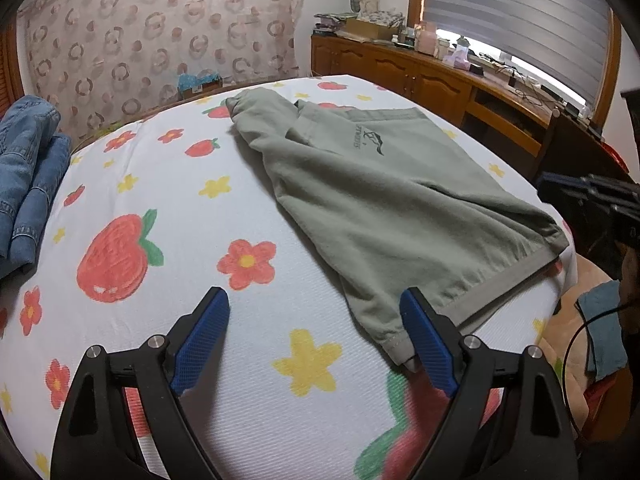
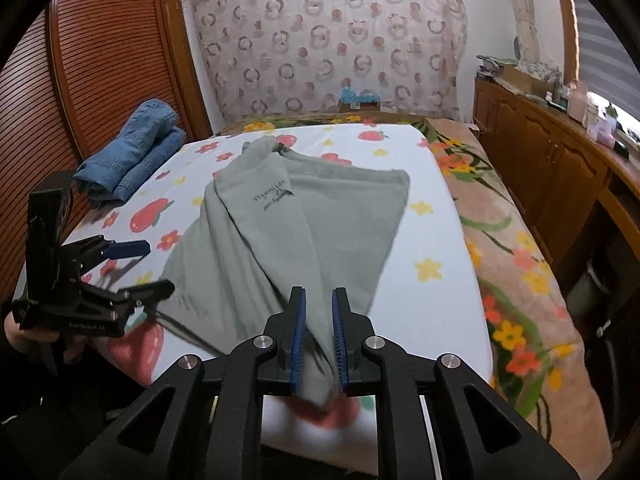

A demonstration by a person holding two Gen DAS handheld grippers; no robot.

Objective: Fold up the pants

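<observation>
Lying across the near right of the white flower-printed sheet (image 1: 168,168), the soft, light, sage-green cotton pants (image 1: 384,200) are draping limply between the barely parted right gripper (image 2: 319,336), while the left gripper (image 1: 314,336) is hovering wide open, so the thick hem band looks the firmest hold.

You have the pants (image 2: 304,220) lying across the middle of the bed (image 2: 448,240), their near end reaching the bed's near edge. Your right tool (image 2: 319,340) sits at that near edge with a fold of the pants between its fingers. Your left tool (image 1: 316,332) hangs over the bed to the left of the pants, its right finger (image 1: 428,344) just beside their near corner. The folded jeans (image 2: 132,160) lie at the far left of the bed, well apart from the pants. The sideboard (image 2: 560,160) stands along your right, the curtain (image 2: 328,40) behind the bed.
</observation>
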